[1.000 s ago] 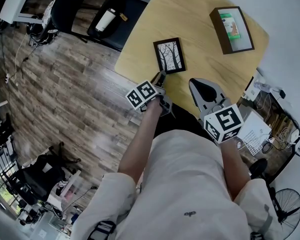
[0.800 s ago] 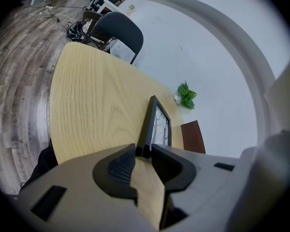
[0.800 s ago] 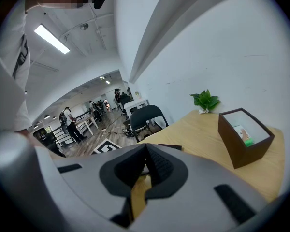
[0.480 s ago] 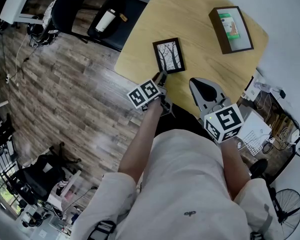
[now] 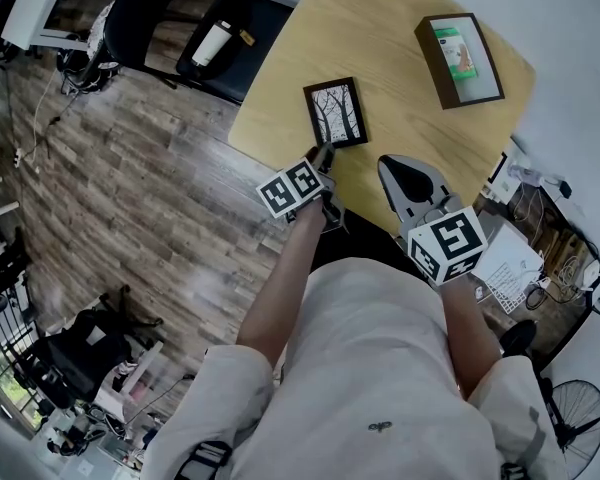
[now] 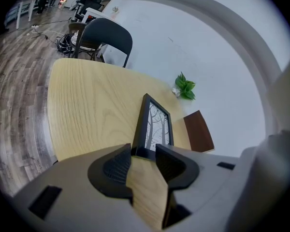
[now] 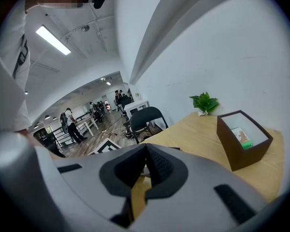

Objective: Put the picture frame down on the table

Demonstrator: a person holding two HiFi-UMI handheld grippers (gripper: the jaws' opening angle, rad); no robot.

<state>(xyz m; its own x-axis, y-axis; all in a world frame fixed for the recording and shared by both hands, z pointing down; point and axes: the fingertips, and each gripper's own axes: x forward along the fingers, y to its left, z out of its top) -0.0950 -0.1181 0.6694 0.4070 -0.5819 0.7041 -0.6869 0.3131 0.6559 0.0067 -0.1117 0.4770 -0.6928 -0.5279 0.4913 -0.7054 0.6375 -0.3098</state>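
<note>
A black picture frame (image 5: 334, 114) with a tree print rests on the wooden table (image 5: 380, 38), near its left edge. My left gripper (image 5: 323, 154) is at the frame's near end and is shut on it. In the left gripper view the frame (image 6: 154, 127) runs away from the left gripper (image 6: 144, 151), and its near end sits between the two pads. My right gripper (image 5: 398, 168) hangs over the table's near edge, to the right of the frame. In its own view the right gripper (image 7: 146, 149) is shut with nothing in it.
A dark brown open box (image 5: 460, 58) holding a green item stands at the table's far right, also seen in the right gripper view as the box (image 7: 244, 141). A small plant (image 6: 185, 86) sits by the white wall. A black chair (image 5: 170, 18) stands on the wood floor to the left.
The frame and my left gripper have shifted slightly to the left. The right gripper has stayed where it was.
</note>
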